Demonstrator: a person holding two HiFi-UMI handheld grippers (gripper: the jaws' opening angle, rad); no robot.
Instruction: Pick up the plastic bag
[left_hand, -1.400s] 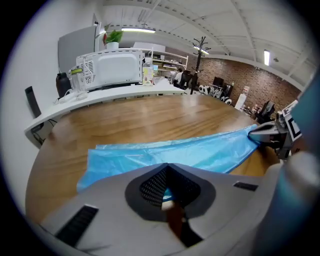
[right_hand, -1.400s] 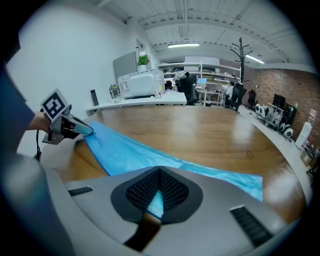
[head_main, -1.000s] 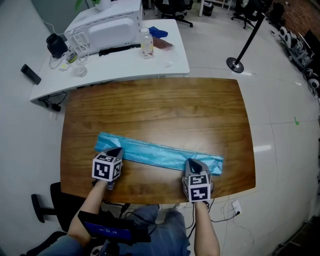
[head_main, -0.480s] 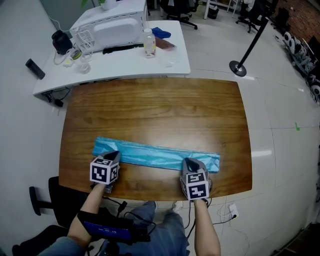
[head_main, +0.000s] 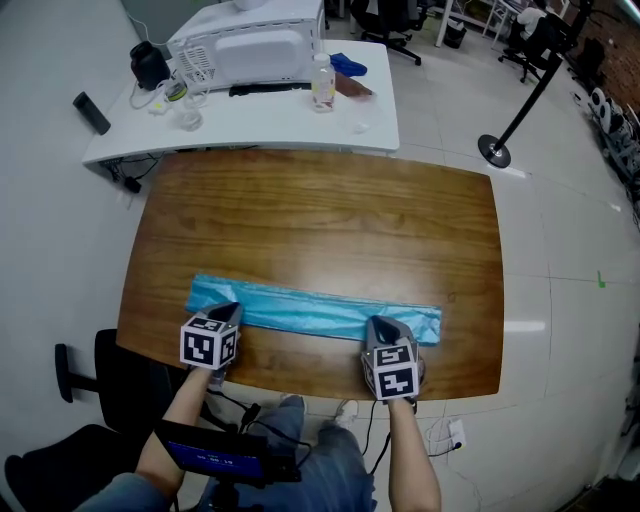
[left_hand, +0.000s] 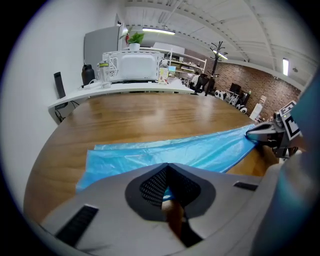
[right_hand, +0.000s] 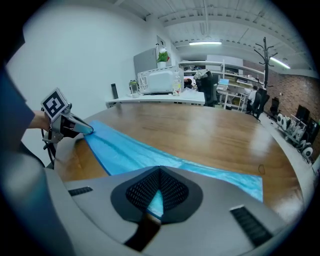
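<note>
Two grips looked made. Your left gripper (head_main: 226, 312) had its jaws pressed together on the near-left corner of the plastic bag (head_main: 320, 310). Your right gripper (head_main: 388, 330) had its jaws closed on the near edge toward the bag's right end. A sliver of blue showed between the pads in each gripper view.

The bag itself lay flat, a long blue strip stretched across the near part of the wooden table (head_main: 320, 215), close to the edge where you stood. Nothing of it appeared raised yet, so I judged the picking-up step to be at the point between gripping and lifting.

The next move called for raising both grippers together at an even pace. You needed to keep them about as far apart as they were, so the thin film neither tore between them nor slipped out of one pinch.

Nothing else lay on the table, so nothing stood in your way. Beyond its far edge was a white desk (head_main: 370, 125) carrying a white machine (head_main: 260, 45) and a bottle (head_main: 322, 82), well apart from the bag. A black chair (head_main: 105, 365) sat by your left side and a post (head_main: 497, 150) on the floor to the right.
</note>
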